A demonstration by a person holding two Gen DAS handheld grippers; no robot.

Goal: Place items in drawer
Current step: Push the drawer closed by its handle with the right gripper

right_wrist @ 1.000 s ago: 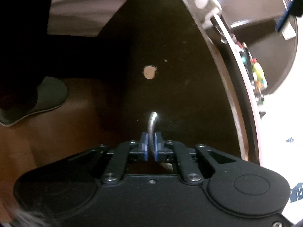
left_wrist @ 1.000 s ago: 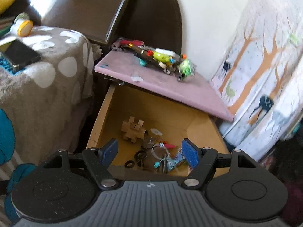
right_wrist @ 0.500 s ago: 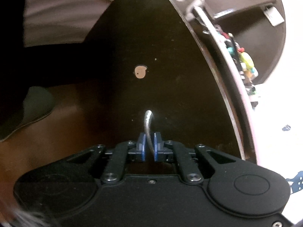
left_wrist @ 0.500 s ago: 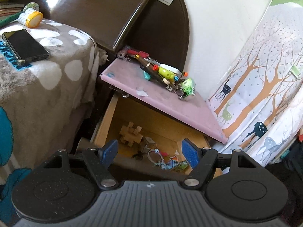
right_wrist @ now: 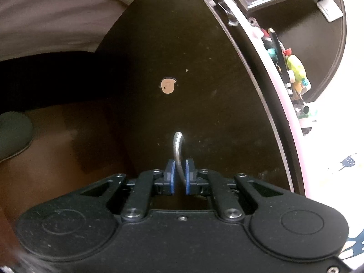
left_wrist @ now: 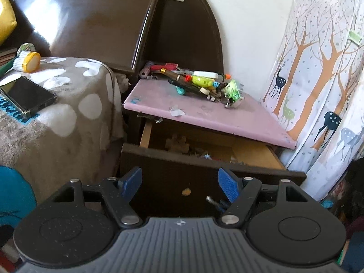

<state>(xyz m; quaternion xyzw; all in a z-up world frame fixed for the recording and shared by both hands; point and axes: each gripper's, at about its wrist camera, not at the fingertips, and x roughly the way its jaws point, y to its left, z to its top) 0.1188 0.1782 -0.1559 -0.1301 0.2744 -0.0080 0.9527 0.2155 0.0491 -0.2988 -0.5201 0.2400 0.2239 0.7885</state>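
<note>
The dark wooden drawer [left_wrist: 182, 173] of a nightstand with a pink top [left_wrist: 227, 118] stands partly open. A narrow strip of its inside shows a wooden puzzle [left_wrist: 177, 142] and small bits. My right gripper [right_wrist: 179, 177] is shut on the drawer's metal handle [right_wrist: 177, 145], against the drawer front [right_wrist: 193, 56]. In the left wrist view the handle [left_wrist: 210, 199] shows low on the drawer front. My left gripper [left_wrist: 179, 183] hangs open and empty in front of the drawer. A pile of pens and small toys [left_wrist: 200, 84] lies on the pink top.
A bed with a brown spotted blanket [left_wrist: 56, 104] stands left of the nightstand, with a phone [left_wrist: 26, 95] and a yellow-lidded tub [left_wrist: 28, 61] on it. A tree-print curtain [left_wrist: 318, 79] hangs on the right. A slipper [right_wrist: 13, 132] lies on the floor.
The drawer has slid in from wide open to a narrow gap, with my right gripper still on its handle. The left wrist view has drawn back and now shows the drawer front.
</note>
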